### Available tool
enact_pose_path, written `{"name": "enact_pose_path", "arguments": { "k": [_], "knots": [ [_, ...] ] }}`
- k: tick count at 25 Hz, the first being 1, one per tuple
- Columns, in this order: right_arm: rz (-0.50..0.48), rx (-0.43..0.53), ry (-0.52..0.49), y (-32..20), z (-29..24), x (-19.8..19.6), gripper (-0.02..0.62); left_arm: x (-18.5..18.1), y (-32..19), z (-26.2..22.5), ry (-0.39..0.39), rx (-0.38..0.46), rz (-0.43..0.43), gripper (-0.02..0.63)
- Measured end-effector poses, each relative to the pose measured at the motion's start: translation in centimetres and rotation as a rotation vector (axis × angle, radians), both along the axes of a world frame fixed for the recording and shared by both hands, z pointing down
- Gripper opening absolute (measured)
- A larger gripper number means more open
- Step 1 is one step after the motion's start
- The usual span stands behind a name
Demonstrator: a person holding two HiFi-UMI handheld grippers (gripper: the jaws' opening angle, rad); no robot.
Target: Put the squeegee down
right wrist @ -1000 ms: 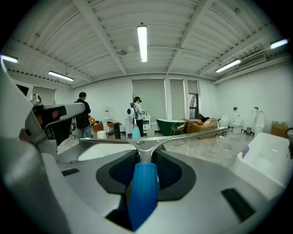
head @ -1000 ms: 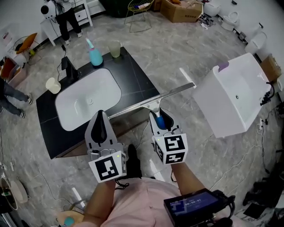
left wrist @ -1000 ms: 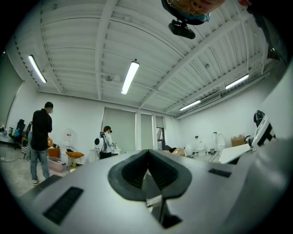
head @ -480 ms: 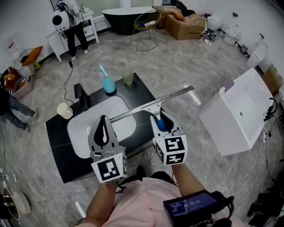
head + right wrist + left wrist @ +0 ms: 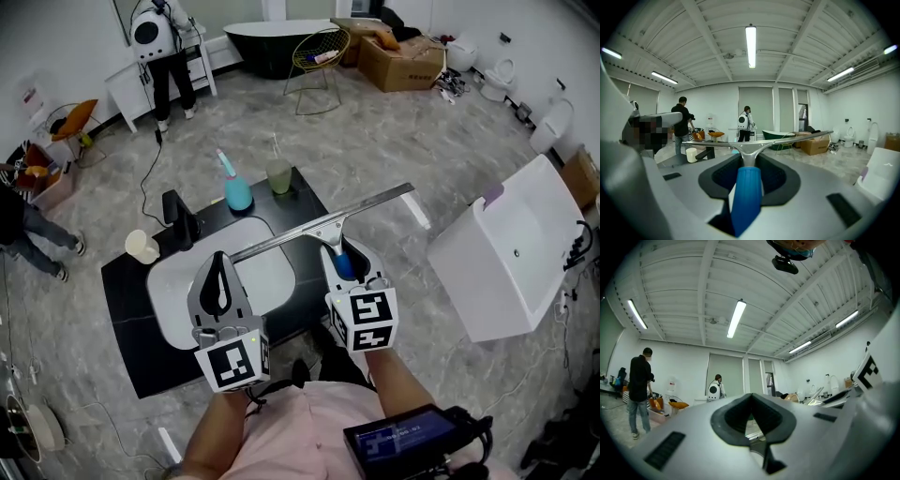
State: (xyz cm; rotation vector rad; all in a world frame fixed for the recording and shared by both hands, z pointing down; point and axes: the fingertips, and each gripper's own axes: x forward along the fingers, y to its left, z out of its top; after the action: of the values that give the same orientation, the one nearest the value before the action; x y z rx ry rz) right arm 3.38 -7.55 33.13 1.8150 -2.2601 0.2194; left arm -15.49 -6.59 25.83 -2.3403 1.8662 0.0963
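A squeegee (image 5: pixel 323 225) with a blue handle (image 5: pixel 746 197) and a long metal blade (image 5: pixel 754 142) is held up in the air. My right gripper (image 5: pixel 339 262) is shut on the blue handle, and the blade stretches across above the black counter (image 5: pixel 127 319) and its white basin (image 5: pixel 267 277). My left gripper (image 5: pixel 217 281) is beside it on the left, shut with nothing between its jaws, over the basin's near side.
On the counter stand a black faucet (image 5: pixel 180 217), a white cup (image 5: pixel 142 247), a blue bottle (image 5: pixel 236 190) and a green cup (image 5: pixel 278 176). A white sink unit (image 5: pixel 511 253) lies on the floor at right. A wire chair (image 5: pixel 314 52), boxes and people are farther back.
Both grippers and the squeegee have shifted relative to the counter: the basin now sits beneath them instead of off to the left. The grip on the handle is unchanged.
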Motion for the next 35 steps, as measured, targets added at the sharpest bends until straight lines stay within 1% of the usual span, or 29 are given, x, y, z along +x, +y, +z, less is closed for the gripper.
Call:
{"name": "enact_pose_path", "arguments": {
  "k": [10,21,29,35],
  "knots": [
    [-0.071,-0.072,-0.014,-5.0,3.2,0.6,0.123,0.9,-4.1,2.0,-0.017,-0.052,-0.069,0.009],
    [-0.136,-0.191,-0.002,-9.6,7.9,1.5,0.123,1.8,-8.5,5.2,-0.017,-0.137,-0.133,0.009],
    [-0.171,-0.263,0.005,-11.4,11.4,1.6,0.123,1.7,-10.2,7.5,-0.017,-0.188,-0.176,0.009],
    [-0.190,-0.299,0.010,-12.0,12.9,1.5,0.123,1.7,-10.8,8.4,-0.015,-0.209,-0.194,0.009]
  ]
}}
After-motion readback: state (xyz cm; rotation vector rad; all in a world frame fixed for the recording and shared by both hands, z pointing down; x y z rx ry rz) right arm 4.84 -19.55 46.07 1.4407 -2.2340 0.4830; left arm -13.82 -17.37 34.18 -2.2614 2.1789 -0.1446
